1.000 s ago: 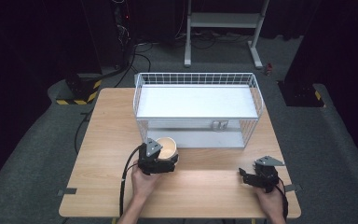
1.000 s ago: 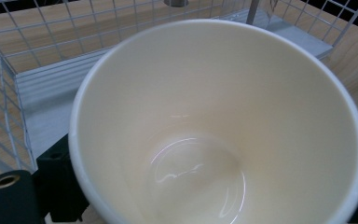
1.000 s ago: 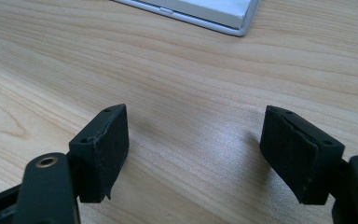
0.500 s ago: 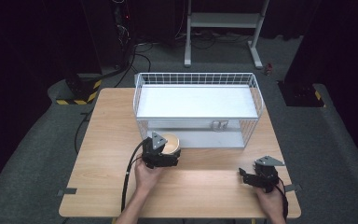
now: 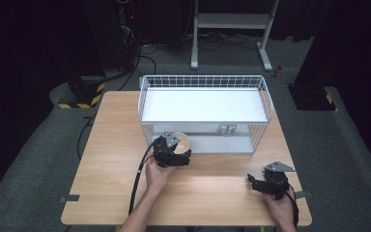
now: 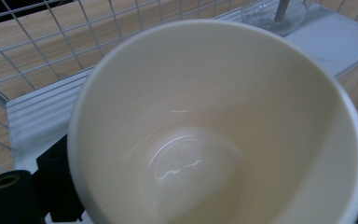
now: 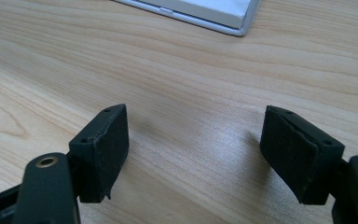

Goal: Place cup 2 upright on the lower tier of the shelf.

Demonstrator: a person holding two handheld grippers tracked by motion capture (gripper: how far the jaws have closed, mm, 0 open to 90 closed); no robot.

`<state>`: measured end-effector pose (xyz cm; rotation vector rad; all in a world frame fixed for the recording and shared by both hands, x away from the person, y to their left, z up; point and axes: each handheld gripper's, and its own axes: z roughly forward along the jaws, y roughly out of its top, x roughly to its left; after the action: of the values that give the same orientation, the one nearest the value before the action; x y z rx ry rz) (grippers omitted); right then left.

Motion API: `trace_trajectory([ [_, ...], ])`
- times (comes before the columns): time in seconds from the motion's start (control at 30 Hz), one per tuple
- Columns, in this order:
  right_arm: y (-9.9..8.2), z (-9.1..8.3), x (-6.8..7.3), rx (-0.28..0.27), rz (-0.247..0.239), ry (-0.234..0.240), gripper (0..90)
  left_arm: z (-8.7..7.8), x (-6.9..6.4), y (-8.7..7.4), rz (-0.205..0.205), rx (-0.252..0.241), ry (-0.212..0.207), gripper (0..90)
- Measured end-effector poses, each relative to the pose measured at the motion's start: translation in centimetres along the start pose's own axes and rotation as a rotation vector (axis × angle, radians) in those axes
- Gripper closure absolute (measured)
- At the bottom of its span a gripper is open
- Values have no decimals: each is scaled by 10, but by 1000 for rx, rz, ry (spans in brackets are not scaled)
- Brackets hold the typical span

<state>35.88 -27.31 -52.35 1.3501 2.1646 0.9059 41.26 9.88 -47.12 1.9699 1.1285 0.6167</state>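
Left gripper clamped on a cream cup, held at the front edge of the white wire basket, over the wooden table. Cup's glossy hollow facing the left gripper view, mouth open, with basket mesh and a clear glass base beyond the rim. Right gripper low near the table's front right, its 2 jaws wide apart over bare wood, gripping nothing.

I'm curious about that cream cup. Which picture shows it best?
The left gripper view: the cup is seen close up, with its rim and its glossy, empty inside clear. In the high view the cup is small, at the rack's front, partly hidden by the left tongs.
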Motion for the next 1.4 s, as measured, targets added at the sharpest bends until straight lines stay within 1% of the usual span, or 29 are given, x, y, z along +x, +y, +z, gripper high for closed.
trace_trajectory([
  [0.03,0,0,0,0,0,0,237,2,0,0,-9,1,-2,88],
  [0.13,0,0,0,0,-1,0,237,6,1,0,-7,12,10,88],
  [0.2,0,0,0,0,0,0,237,9,3,-1,-9,20,10,88],
  [0.3,0,0,0,0,-1,0,237,12,4,0,-15,19,12,88],
  [0.37,0,0,0,0,-2,0,237,13,4,2,-12,22,18,88],
  [0.43,0,0,0,0,-1,0,237,15,4,4,-8,27,15,88],
  [0.6,0,0,0,0,0,0,237,19,6,5,-10,24,19,87],
  [0.63,0,0,0,0,1,0,237,20,7,5,-21,17,11,87],
  [0.7,0,0,0,0,0,0,237,22,7,6,-16,19,11,87],
  [0.83,0,0,0,0,0,0,237,24,8,7,-18,18,15,87],
  [0.97,0,0,0,0,0,0,237,26,9,7,-17,7,21,87],
  [1.03,0,0,0,0,0,0,237,28,9,8,-26,0,24,87],
  [1.1,0,0,0,0,0,0,237,29,10,8,-19,-4,27,87],
  [1.13,0,0,0,0,0,0,237,30,11,9,-14,5,35,86],
  [1.23,0,0,0,0,0,0,237,32,11,12,-18,11,40,85],
  [1.3,0,0,0,0,0,0,237,33,11,13,-9,11,53,84],
  [1.37,0,0,0,0,0,0,237,34,11,13,-17,11,65,82],
  [1.4,0,0,0,0,0,0,237,34,11,13,-16,11,52,82],
])
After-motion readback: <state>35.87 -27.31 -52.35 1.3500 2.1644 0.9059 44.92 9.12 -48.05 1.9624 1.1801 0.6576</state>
